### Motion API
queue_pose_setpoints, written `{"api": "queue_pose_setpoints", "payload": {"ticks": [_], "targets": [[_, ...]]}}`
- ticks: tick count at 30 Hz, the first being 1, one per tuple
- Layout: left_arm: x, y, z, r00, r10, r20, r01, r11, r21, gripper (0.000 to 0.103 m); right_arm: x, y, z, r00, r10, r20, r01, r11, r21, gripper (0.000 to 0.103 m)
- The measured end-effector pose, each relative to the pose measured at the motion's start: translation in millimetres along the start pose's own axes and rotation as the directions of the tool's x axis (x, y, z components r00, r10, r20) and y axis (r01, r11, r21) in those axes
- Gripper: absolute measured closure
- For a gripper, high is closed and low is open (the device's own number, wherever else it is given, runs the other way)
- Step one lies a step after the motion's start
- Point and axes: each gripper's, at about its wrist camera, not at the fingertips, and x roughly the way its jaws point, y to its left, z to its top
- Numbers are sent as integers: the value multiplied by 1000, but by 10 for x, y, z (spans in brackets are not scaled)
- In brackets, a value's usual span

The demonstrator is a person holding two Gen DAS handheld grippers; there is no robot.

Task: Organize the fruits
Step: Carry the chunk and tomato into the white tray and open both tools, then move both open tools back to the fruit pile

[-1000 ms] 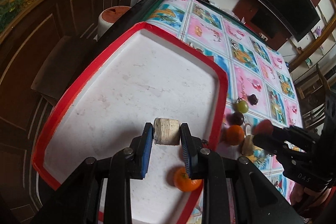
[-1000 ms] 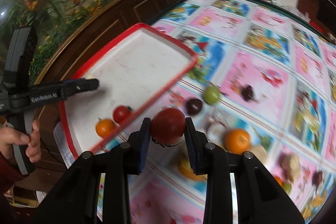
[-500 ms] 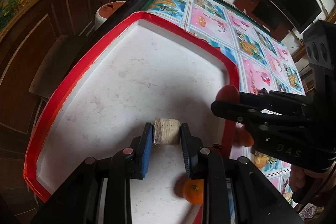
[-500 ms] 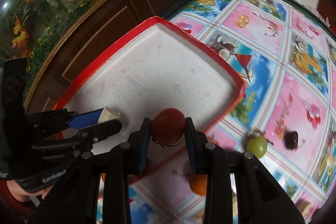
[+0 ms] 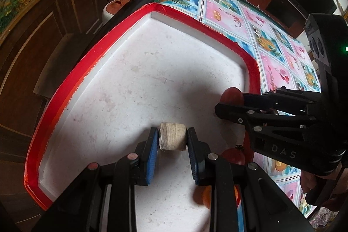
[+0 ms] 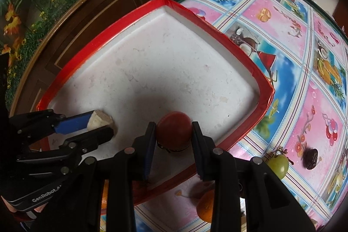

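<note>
A red tomato (image 6: 174, 130) was clamped in the right hand-held gripper (image 6: 174, 134) above the white, red-rimmed tray (image 6: 104, 40). The left hand-held gripper (image 5: 173, 140) gripped a pale cut chunk (image 5: 173, 139) over the same tray. A green fruit (image 6: 278, 163) and an orange (image 6: 205, 207) lay on the table (image 6: 293, 79)

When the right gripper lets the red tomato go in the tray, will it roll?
Probably a little: the red tomato looks round and smooth, and the tray floor looks flat. The raised rim should likely stop it.
</note>
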Motion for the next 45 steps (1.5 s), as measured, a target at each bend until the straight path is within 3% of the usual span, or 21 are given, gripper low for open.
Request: {"api": "queue_pose_setpoints", "payload": {"ticks": [5, 10, 12, 16, 18, 21, 25, 32, 45], "targets": [[0, -6, 5, 1000, 5, -1, -5, 1000, -2, 77, 10, 4, -6, 1000, -6, 2, 6, 1000, -7, 69], [1, -17, 11, 1000, 12, 2, -12, 1000, 0, 68, -2, -1, -8, 1000, -5, 11, 5, 1000, 4, 68], [-4, -25, 6, 1000, 18, 4, -18, 1000, 1, 58, -25, -16, -18, 1000, -10, 18, 10, 1000, 5, 68], [-26, -28, -4, 999, 37, 10, -37, 999, 0, 48, -88, -26, -20, 999, -12, 32, 11, 1000, 7, 68], [-45, -25, -7, 999, 49, 12, -49, 999, -3, 34, -141, -24, -23, 999, -11, 49, 10, 1000, 6, 59], [-111, -36, -13, 996, 81, 33, -81, 997, -6, 25, -266, -14, -28, 996, -12, 83, 11, 1000, 7, 50], [-190, -86, -9, 994, 97, 48, -97, 995, 5, 24, -468, -29, -93, 991, -4, 137, 0, 1000, 28, 43], [-262, -303, -47, 992, 110, 55, -113, 992, 63, 22, -768, -132, -337, 981, -15, 194, -2, 996, 86, 16], [-358, -957, -224, 998, 30, 56, -41, 977, 207, 22, -1092, -552, -1089, 978, -91, 186, 48, 974, 223, 15]]}}
